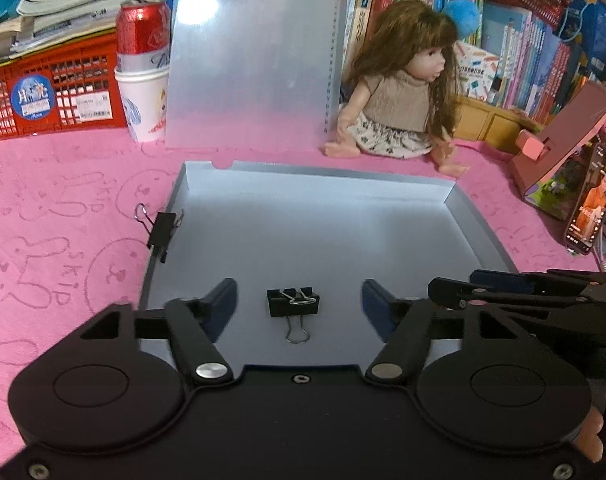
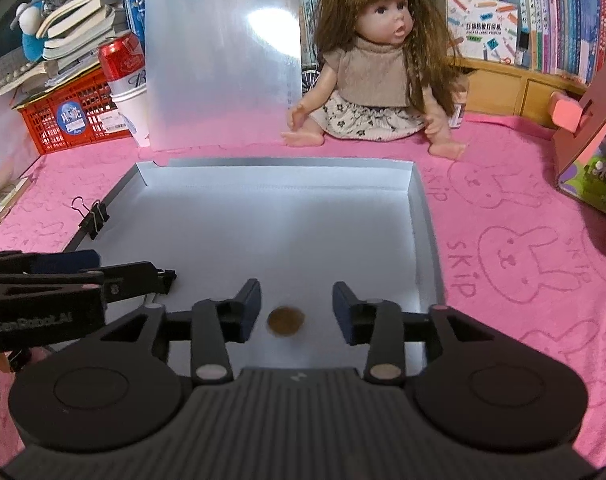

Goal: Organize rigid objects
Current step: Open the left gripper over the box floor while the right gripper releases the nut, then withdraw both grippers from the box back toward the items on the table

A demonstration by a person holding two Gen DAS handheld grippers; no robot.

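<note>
So the binder clip sits flat on the floor of the open grey box, black body with its wire handles folded, one loop pointing toward 6 o'clock. It lies right between the pads of the left gripper, which is spread wide with nothing pinched, clear gaps on both sides. Looks to me like a drop-off spot: the clip is inside the box, where loose stuff gets collected

Over on the right wrist view a small brown coin (a bit blurry, can't read the face) rests on the box floor too, between the pads of the right gripper. That one's spread as well, not touching the coin. My read is both items are parked in the box on purpose

A second binder clip is clamped on the box's left wall at about 10 o'clock, probably holding that wall in shape

Further out: the box lid stands upright at 12 o'clock, a doll sits on the pink towel at 1 o'clock, a red can stacked in a paper cup at 11 o'clock
</note>
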